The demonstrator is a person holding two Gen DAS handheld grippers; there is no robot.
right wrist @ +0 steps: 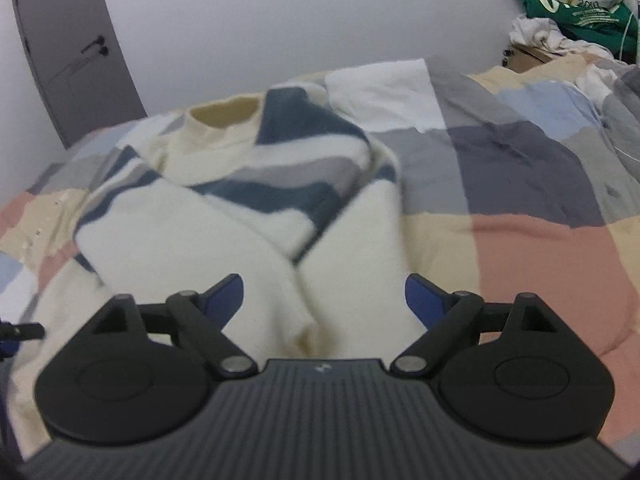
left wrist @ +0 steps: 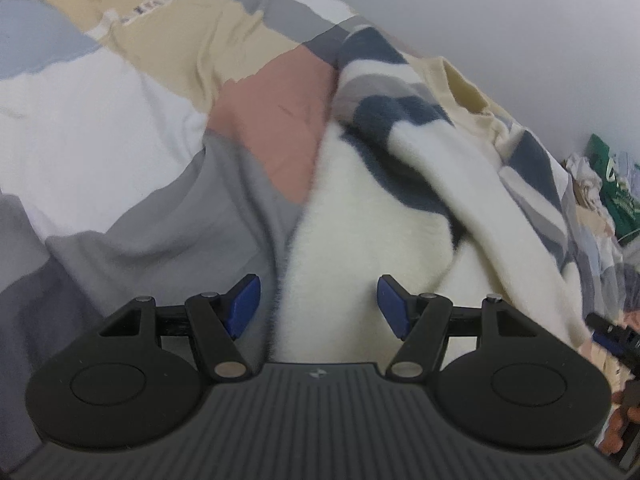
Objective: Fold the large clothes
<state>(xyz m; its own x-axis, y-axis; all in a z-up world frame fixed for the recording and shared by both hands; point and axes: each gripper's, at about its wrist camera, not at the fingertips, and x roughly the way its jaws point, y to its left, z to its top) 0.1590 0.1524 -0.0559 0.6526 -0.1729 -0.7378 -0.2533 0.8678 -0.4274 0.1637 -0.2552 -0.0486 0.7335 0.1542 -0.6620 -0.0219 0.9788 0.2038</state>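
On the bed, a cream sweater [right wrist: 224,240] with navy and grey stripes lies across a patchwork quilt [right wrist: 520,208], collar toward the far wall and both sleeves crossed over the chest, so the first folds look done.

At the left, a grey door [right wrist: 68,52] stands in the wall. The left gripper [left wrist: 318,306] hovers low over the sweater's cream edge where it meets the quilt; its blue pads [left wrist: 244,304] stand wide apart with nothing between them. It seems placed to take the hem on that side, though blur makes the exact edge hard to pick out.

Further right, the right gripper [right wrist: 324,300] hangs over the lower body of the sweater, near where the two sleeve ends meet. Its jaws are likewise spread and empty. With one tool toward each side of the hem, the likely next move is to pinch both corners and carry the bottom up toward the collar.

At the far right, a pile of clothes [right wrist: 576,12] including something green sits beyond the bed, well apart from the work.
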